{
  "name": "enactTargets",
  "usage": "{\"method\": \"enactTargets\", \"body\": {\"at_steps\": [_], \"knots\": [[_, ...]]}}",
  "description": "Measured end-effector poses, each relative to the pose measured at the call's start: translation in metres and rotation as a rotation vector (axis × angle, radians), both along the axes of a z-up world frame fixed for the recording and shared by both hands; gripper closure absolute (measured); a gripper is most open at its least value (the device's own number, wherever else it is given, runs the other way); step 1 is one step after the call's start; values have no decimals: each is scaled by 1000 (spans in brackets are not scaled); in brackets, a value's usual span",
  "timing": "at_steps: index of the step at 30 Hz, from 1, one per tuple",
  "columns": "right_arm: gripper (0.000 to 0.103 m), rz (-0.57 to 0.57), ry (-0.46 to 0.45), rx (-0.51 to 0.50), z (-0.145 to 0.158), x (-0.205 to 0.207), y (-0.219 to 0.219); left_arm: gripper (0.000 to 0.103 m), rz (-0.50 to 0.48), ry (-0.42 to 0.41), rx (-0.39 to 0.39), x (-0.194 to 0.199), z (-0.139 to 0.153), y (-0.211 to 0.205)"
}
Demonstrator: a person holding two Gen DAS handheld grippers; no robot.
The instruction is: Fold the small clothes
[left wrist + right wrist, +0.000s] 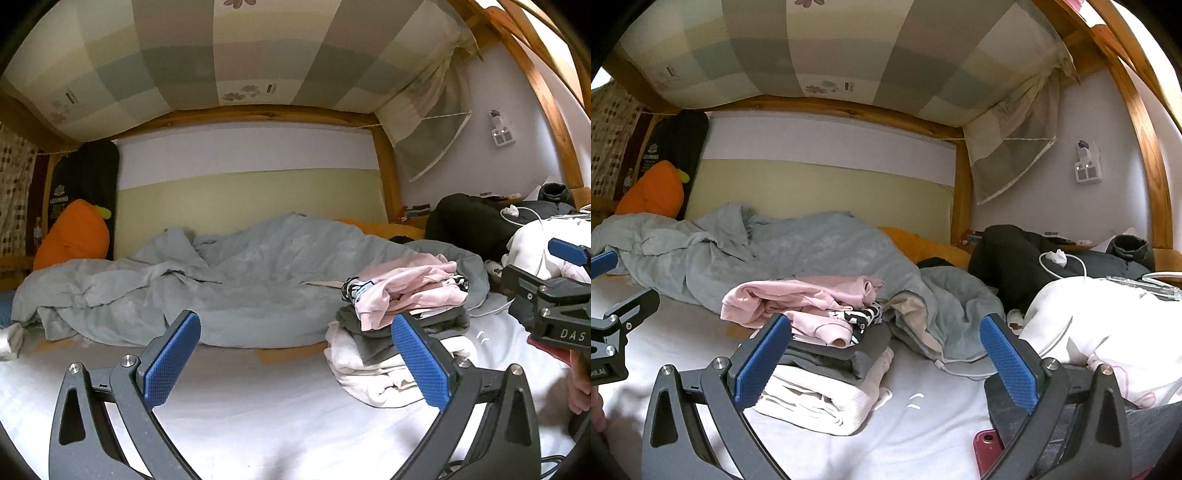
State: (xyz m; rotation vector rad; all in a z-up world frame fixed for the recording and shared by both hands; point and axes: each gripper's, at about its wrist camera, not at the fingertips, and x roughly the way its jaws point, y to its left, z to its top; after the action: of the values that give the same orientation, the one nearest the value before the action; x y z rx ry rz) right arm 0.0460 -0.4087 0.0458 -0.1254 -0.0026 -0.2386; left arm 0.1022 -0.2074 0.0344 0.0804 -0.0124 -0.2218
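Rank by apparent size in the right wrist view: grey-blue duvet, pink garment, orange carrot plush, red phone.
1. grey-blue duvet
2. pink garment
3. orange carrot plush, far back, so unsure
4. red phone, partly hidden by the gripper

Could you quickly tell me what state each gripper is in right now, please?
Left gripper: open, nothing between its fingers.
Right gripper: open wide, holding nothing.

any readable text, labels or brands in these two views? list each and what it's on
"DAS": white letters on the black body of the right gripper, cut off at the frame edge.
Dark hanging banner beside the orange plush: white print, too blurred to read.
Small tags on the checked overhead fabric: too small to read.
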Motion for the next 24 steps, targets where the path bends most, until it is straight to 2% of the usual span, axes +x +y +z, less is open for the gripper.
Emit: {"method": "enactTargets", "body": {"at_steps": [6, 24], "knots": [[1, -15, 24, 33, 0, 3, -8, 0, 7, 56, -11, 11, -1, 3], [1, -12, 45, 48, -1, 8, -15, 0, 13, 121, -36, 21, -3, 11]]}}
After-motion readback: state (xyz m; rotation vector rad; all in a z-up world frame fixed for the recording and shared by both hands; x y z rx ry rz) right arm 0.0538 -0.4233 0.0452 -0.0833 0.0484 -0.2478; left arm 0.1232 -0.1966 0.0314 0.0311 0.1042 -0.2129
